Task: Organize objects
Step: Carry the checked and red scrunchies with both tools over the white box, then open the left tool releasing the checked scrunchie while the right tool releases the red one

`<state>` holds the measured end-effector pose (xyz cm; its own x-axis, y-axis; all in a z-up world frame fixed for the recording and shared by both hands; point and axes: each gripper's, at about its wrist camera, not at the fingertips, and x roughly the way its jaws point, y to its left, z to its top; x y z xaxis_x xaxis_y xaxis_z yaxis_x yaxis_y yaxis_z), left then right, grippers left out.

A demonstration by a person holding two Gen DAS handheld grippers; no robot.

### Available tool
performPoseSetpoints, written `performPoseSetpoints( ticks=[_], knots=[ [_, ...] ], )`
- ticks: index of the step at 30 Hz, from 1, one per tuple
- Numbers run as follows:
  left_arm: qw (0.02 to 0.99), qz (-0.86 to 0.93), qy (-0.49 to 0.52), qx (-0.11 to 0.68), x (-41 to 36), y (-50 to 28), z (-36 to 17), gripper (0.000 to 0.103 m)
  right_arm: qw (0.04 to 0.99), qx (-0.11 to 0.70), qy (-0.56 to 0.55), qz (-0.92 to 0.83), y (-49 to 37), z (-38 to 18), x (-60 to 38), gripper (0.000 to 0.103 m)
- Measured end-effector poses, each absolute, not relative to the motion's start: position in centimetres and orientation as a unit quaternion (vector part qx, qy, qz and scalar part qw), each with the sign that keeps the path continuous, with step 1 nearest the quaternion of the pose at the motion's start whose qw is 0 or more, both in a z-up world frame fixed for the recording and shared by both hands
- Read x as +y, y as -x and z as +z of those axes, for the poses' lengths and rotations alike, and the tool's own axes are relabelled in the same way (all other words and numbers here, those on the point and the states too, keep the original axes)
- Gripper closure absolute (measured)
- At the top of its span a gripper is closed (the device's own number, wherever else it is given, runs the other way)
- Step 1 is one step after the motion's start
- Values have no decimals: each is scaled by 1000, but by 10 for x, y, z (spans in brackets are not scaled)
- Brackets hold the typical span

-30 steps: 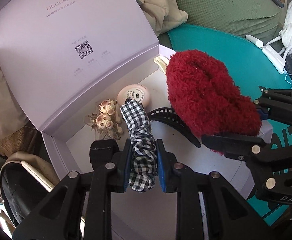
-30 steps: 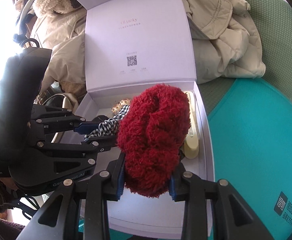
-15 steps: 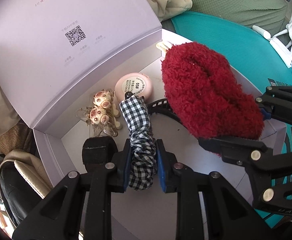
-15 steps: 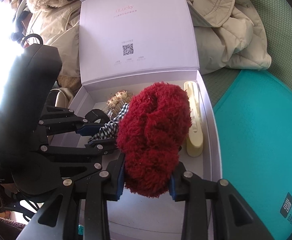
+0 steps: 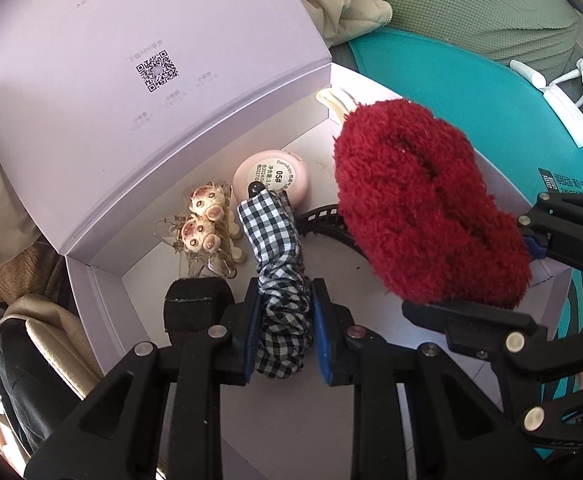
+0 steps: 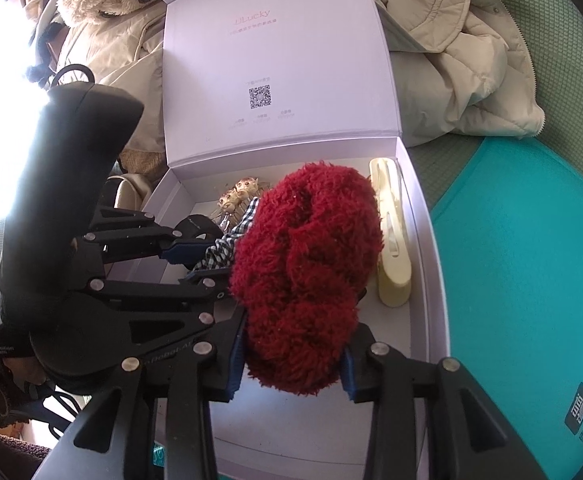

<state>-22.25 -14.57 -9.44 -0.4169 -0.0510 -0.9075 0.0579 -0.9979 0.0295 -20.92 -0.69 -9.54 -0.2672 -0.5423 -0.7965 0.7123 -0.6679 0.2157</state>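
Observation:
My left gripper [image 5: 285, 328] is shut on a black-and-white checked scrunchie [image 5: 279, 272] and holds it over the open lilac box [image 5: 103, 292]. My right gripper [image 6: 293, 356] is shut on a fluffy red scrunchie [image 6: 307, 264], also over the box [image 6: 427, 240]; it shows in the left wrist view [image 5: 423, 208] too. In the box lie a pink round case [image 5: 275, 178], two beige animal hair clips [image 5: 203, 220], a black hair clip [image 5: 323, 220], a black elastic band [image 5: 195, 308] and a cream hair clip [image 6: 391, 240].
The box lid [image 6: 279, 64] stands upright at the back. Beige jackets [image 6: 463, 48] lie behind the box on a green cushion [image 5: 483, 12]. A teal mat [image 6: 531, 260] lies to the right, with white items [image 5: 563, 92] at its far edge.
Both grippers have moved further over the box and lower toward its floor, still holding their scrunchies.

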Motion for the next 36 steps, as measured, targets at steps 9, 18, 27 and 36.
performPoseSetpoints(
  ticks=[9, 18, 27, 36],
  knots=[
    [26, -848, -528, 19, -146, 229, -85, 76, 387, 95, -452, -798, 205, -93, -5, 42],
    [49, -858, -511, 5, -157, 220, -70, 53, 382, 75, -443, -807, 203, -86, 11, 41],
    [35, -871, -489, 4, -147, 202, -55, 50, 361, 71, -432, -824, 213, -76, 21, 41],
    [29, -882, -470, -7, -133, 201, -20, 45, 354, 87, -407, -838, 201, -48, 31, 41]
  ],
)
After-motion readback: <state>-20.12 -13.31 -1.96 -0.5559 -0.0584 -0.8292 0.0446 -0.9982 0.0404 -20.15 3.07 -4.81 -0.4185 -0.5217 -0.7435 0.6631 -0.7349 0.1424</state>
